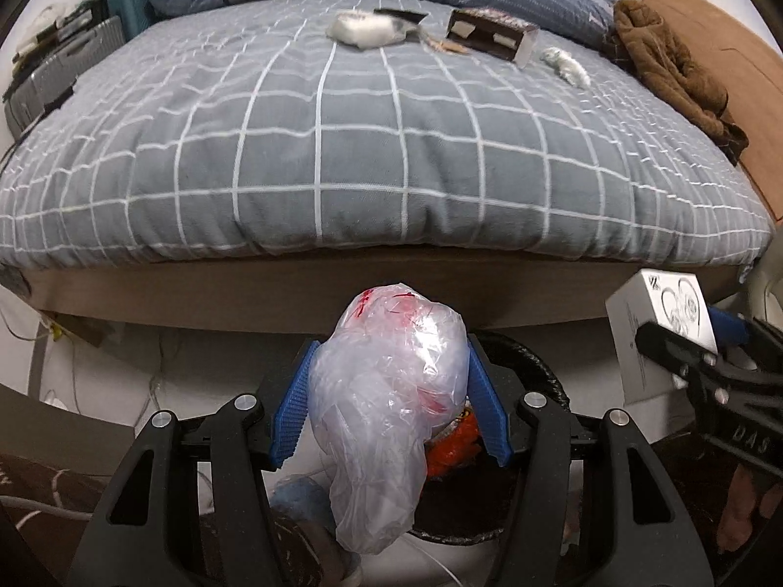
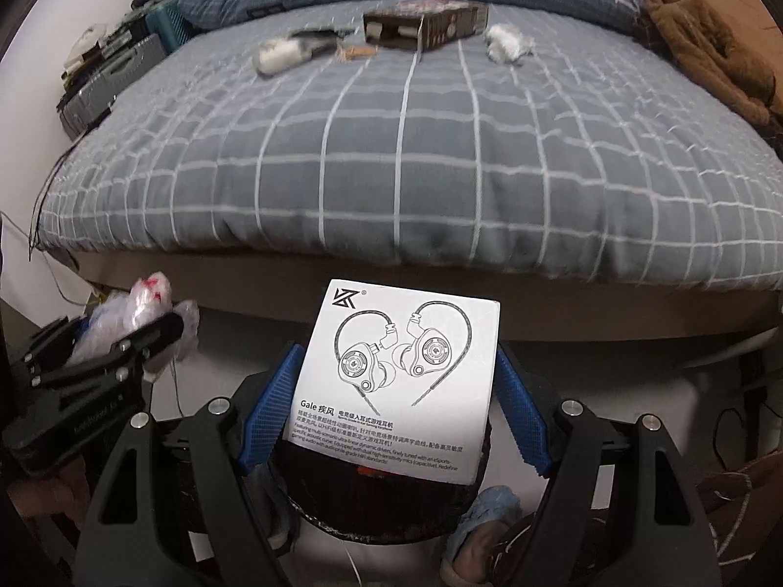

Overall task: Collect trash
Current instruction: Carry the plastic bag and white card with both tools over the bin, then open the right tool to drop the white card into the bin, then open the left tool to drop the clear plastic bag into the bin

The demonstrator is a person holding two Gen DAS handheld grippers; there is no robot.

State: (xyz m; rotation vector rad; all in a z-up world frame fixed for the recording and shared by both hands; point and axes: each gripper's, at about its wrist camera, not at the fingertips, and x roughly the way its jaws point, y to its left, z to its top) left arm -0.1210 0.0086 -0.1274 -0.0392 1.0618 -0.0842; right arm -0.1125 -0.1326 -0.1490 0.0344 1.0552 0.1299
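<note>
A crumpled clear plastic bag (image 1: 391,391) with red print sits clamped in the left gripper (image 1: 391,372), above the round black bin (image 1: 533,367). The white square earphone box (image 2: 396,376) (line drawing on top) is pinched widely in the right gripper (image 2: 394,386), over that bin.

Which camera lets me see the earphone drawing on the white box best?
The right wrist view. There the white box sits face-on between the right gripper's blue fingers, so the earphone drawing and print show clearly. In the left wrist view the white box is at the right edge, turned aside, its drawing small and partly hidden.
</note>
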